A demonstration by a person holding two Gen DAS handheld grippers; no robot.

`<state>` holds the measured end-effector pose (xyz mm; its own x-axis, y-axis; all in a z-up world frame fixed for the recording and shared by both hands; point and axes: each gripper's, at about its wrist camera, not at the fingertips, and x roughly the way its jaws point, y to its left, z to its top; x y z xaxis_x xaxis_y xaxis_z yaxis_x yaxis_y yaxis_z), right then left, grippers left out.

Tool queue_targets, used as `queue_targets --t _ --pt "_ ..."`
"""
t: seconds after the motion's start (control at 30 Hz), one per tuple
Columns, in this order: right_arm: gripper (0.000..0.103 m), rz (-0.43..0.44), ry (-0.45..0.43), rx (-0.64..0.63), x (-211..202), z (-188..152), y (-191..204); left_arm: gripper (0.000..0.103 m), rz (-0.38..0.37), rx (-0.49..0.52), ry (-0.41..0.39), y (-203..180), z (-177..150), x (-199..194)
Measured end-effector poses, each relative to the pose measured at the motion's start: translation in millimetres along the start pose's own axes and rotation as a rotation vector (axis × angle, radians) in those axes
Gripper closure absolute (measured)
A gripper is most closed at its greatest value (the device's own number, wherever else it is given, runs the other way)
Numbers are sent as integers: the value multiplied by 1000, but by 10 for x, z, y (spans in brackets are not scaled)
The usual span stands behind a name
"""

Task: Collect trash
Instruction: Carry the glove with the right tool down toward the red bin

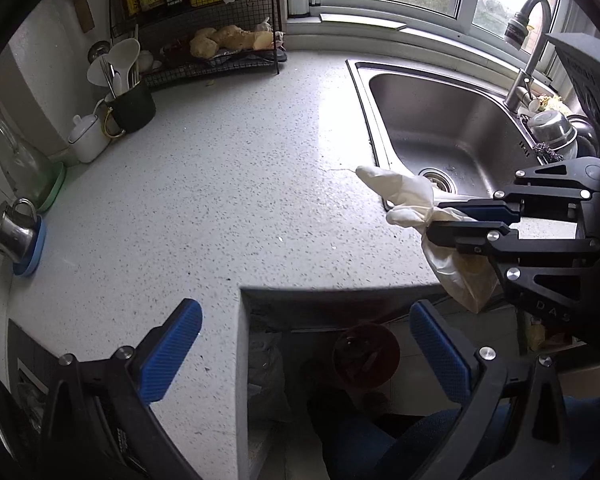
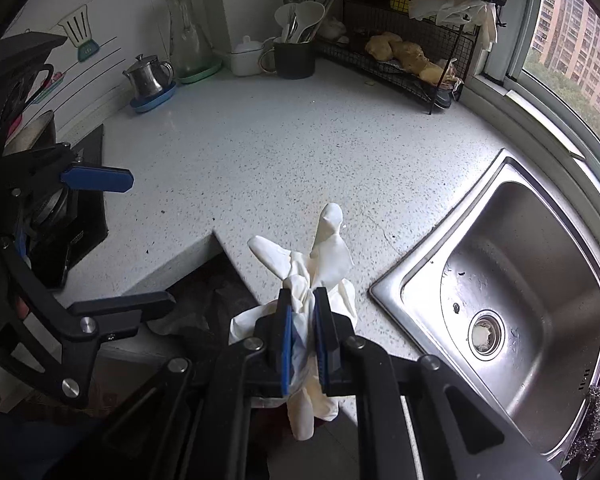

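A crumpled white rubber glove (image 2: 324,252) is clamped between my right gripper's (image 2: 303,300) blue pads, held above the front edge of the speckled counter (image 2: 284,152), left of the sink. It also shows in the left wrist view (image 1: 408,196), pinched by the right gripper (image 1: 432,220) with its stained cuff hanging below. My left gripper (image 1: 300,344) is open and empty, over the counter's front notch. A dark red bin (image 1: 366,354) stands on the floor below the notch, under the left gripper.
A steel sink (image 1: 440,128) with a faucet (image 1: 528,52) lies right. A wire rack (image 1: 216,44), a utensil cup (image 1: 134,106), a white pot (image 1: 86,138), a glass carafe (image 1: 16,156) and a small kettle (image 1: 12,228) line the back and left. A stove (image 2: 76,216) sits left.
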<state>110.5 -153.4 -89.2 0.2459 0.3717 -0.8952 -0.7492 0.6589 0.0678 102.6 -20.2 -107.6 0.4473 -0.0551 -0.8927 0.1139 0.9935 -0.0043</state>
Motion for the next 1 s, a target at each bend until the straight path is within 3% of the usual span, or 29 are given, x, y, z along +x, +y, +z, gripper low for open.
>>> queue_targets --t 0.23,0.57,0.8,1.0 --pt "94 22 1 -14 -217 -408 72 0 22 -9 2 -391 -374 -198" --pt "94 53 20 1 -274 -758 179 0 26 -17 38 -657 -670 -213" --pt "94 74 75 40 -43 -985 230 0 -8 -17 103 -730 -875 62" --pt "94 73 159 83 373 -1250 255 0 -48 -39 201 -748 -1148 568"
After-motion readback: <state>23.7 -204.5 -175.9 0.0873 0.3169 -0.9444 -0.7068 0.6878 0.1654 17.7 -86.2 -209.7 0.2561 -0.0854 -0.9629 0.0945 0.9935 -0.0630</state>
